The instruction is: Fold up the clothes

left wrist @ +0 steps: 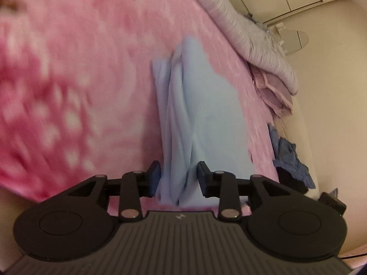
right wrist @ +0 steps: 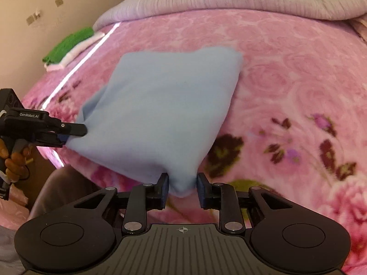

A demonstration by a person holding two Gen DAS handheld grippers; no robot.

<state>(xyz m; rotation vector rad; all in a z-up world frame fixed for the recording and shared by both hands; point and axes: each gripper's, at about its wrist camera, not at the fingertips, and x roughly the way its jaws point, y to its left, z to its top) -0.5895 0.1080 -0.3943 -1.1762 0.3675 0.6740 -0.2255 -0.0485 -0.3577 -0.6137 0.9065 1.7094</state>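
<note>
A light blue garment (right wrist: pixel 160 105), folded into a rough rectangle, lies over the pink floral blanket (right wrist: pixel 286 80) on the bed, its near edge lifted. The right gripper (right wrist: pixel 182 189) is clamped on the near corner, with cloth bunched between its pads. The left gripper (left wrist: pixel 177 178) pinches the gathered folds at the other near corner; from the right wrist view it (right wrist: pixel 68 135) comes in from the left, held by a hand (right wrist: pixel 13 158). A grey ribbed duvet (right wrist: pixel 229 0) lies beyond, and green and white cloth (right wrist: pixel 68 45) sits near the wall.
</note>
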